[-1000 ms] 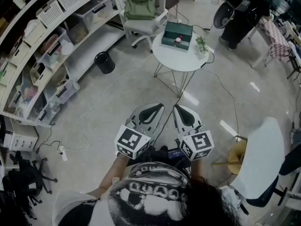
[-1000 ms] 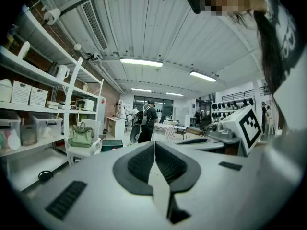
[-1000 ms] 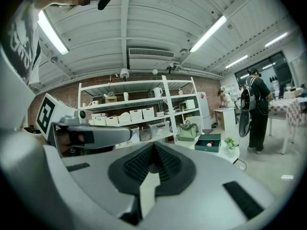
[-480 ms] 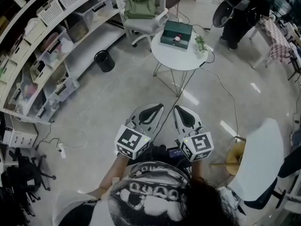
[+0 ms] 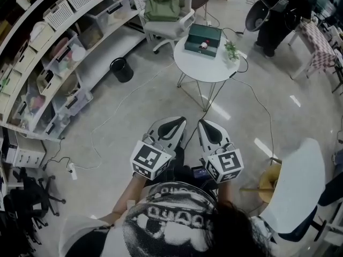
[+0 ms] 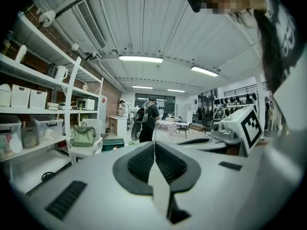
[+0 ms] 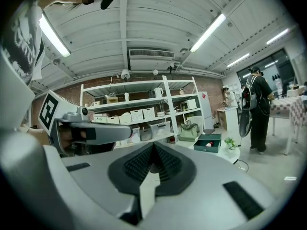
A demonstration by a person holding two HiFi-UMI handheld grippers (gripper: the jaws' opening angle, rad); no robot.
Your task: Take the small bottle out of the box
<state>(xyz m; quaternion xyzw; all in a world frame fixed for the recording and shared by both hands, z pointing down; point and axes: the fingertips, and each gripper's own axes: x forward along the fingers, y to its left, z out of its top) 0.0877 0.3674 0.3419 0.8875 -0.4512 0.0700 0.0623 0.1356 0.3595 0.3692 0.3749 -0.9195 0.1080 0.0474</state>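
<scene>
Both tools are held low and close to the person's body, side by side, tips pointing toward 12 o'clock. The left gripper (image 5: 178,121) has its jaws pressed fully together, the ribbed black pads meeting along one line, with nothing between them. The right gripper (image 5: 204,123) is likewise closed tight and holds nothing. The marker cubes face up toward the head camera.

The small bottle (image 5: 203,45), pale with a red end, sits inside the open dark green box (image 5: 210,33). It seems to lie on its side, though it is too small to be sure. The box stands on a round white table (image 5: 197,71) at 12 o'clock from the grippers, well apart from them across bare floor. A small potted plant (image 5: 231,50) stands on the same table, just beside the box at its 3 o'clock side.

Past the table, at 11 o'clock, a white office chair (image 5: 179,24) carries a green handbag (image 5: 162,7). A black waste bin (image 5: 121,69) stands on the floor at 10 o'clock, near long white shelves (image 5: 51,55) loaded with baskets and storage bins. A cable (image 5: 256,101) trails from the table across the floor toward 2 o'clock. Another person (image 5: 278,12) in dark clothes stands at 1 o'clock. A white chair (image 5: 297,183) sits at 4 o'clock, near the right gripper.
</scene>
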